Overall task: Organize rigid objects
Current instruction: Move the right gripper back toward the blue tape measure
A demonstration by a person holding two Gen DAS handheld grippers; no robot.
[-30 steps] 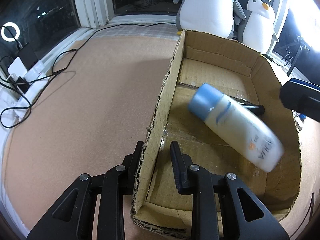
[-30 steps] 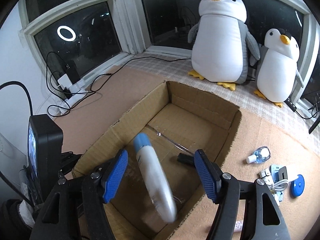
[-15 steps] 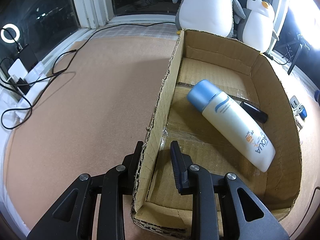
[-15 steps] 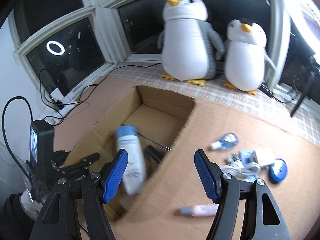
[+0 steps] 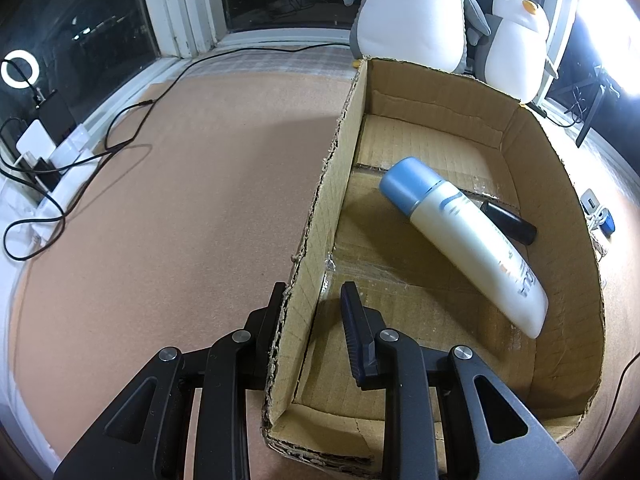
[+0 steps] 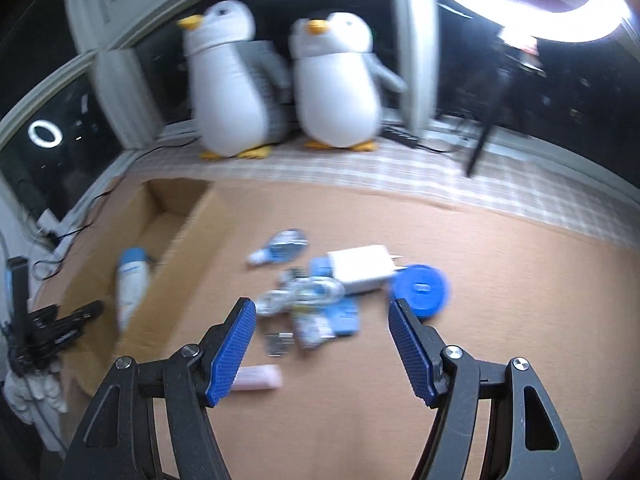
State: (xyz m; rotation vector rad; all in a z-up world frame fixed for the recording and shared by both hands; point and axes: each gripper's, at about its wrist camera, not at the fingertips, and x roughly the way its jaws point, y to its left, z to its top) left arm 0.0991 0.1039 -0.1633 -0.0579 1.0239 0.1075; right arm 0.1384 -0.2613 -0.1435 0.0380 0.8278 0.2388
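On the brown mat, left wrist view: the left gripper is pinching the cardboard box's near-left wall, a blue-capped lotion bottle lying inside against a black marker. Right wrist view, blurred: the right gripper is hanging spread wide above a white charger, a blue disc and a pink tube.

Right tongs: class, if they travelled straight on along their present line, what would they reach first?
Probably the loose pile on the mat: the right tongs, open and empty, aim at its tangled white cable. The blur leaves depth uncertain.
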